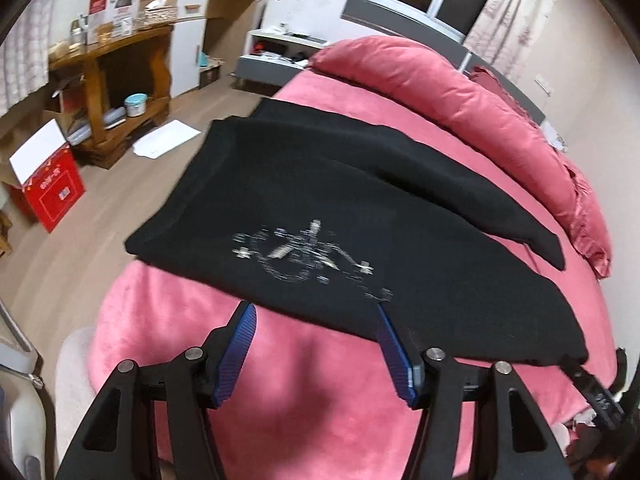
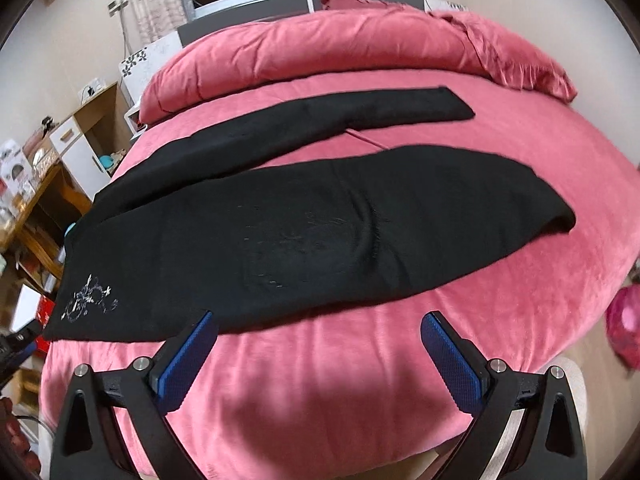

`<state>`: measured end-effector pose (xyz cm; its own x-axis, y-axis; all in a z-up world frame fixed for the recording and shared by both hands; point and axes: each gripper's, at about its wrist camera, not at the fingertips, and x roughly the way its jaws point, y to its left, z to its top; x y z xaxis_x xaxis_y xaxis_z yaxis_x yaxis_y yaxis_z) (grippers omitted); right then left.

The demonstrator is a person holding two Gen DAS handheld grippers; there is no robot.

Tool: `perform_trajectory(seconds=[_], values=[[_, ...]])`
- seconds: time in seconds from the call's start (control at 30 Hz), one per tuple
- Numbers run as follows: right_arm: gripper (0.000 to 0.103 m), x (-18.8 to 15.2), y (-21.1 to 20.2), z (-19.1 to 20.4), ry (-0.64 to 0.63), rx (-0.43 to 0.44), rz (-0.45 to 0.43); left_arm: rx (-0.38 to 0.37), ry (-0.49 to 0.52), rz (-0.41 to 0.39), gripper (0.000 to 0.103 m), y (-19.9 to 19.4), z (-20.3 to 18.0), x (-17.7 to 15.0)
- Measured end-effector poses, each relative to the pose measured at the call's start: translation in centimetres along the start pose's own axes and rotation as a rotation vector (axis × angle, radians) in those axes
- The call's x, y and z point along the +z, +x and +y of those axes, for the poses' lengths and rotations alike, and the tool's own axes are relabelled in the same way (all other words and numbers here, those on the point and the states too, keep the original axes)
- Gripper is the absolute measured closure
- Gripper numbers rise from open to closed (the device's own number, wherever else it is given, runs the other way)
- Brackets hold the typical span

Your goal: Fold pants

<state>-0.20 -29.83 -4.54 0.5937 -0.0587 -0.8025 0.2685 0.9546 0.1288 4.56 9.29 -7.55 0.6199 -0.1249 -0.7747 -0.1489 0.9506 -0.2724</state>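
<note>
- Blue ribbed pads on the black left gripper [image 1: 314,312] sat closest to the lens, spread wide with nothing between them, tips right at the near edge of the black knit pants [image 1: 320,208] but whether they touched the cloth I couldn't tell.
- Right gripper [image 2: 320,320] was the same deal, jaws apart and empty, hovering just short of the near leg's long edge.
- Those pants were lying flat across the pink plush bedspread [image 2: 360,380], waist end toward the side with the wooden shelf unit [image 1: 116,92], a silver embroidered motif [image 1: 308,256] on the near hip, the two legs splayed apart with a strip of bedspread showing between them.
- Far leg [image 2: 360,114] ran just beside the rolled pink duvet [image 2: 320,44] at the head of the bed.
- My guess was the first fold hadn't been done yet, legs weren't stacked.
- What could've gone wrong: pinching the plush along with the knit, since both are soft and the pads came in at a steep angle, so the bedspread lifts too.
- Also grabbing only the top layer of the leg, which would leave the lower one behind and bunch the fold.
- Uneven lift between the hands could've skewed the leg over the other.
</note>
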Motion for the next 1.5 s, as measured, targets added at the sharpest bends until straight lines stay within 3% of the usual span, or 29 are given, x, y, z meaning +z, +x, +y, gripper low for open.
perform_trajectory(seconds=[0.2, 0.4, 0.57, 0.87, 1.03, 1.2, 1.37, 1.43, 1.5], values=[[0.004, 0.6, 1.5, -4.6, 0.092, -0.046, 0.011, -0.054, -0.150, 0.016, 0.042, 1.8, 4.2, 0.1], [0.009, 0.6, 3.0, -8.9, 0.235, 0.006, 0.050, -0.011, -0.179, -0.031, 0.042, 2.5, 6.1, 0.3], [0.009, 1.1, 3.3, -12.0, 0.312, 0.014, 0.041, -0.033, -0.190, -0.032, 0.042, 3.1, 7.3, 0.3], [0.027, 1.4, 3.9, -20.0, 0.558, 0.113, 0.008, -0.102, -0.301, -0.001, 0.042, 4.8, 9.6, 0.0], [0.032, 1.7, 5.4, -21.6, 0.541, 0.147, -0.013, -0.121, -0.348, -0.019, 0.042, 5.7, 10.6, -0.2], [0.046, 2.2, 7.0, -23.3, 0.568, 0.185, -0.056, -0.129, -0.339, -0.035, 0.043, 6.2, 10.4, 0.0], [0.047, 3.4, 8.0, -25.5, 0.648, 0.226, -0.093, -0.152, -0.417, -0.058, 0.050, 6.7, 11.4, 0.5], [0.048, 4.0, 8.4, -26.5, 0.680, 0.234, -0.104, -0.141, -0.430, -0.063, 0.058, 6.9, 11.7, 0.6], [0.056, 4.4, 8.6, -27.4, 0.705, 0.219, -0.108, -0.131, -0.447, -0.066, 0.066, 7.2, 12.1, 0.6]])
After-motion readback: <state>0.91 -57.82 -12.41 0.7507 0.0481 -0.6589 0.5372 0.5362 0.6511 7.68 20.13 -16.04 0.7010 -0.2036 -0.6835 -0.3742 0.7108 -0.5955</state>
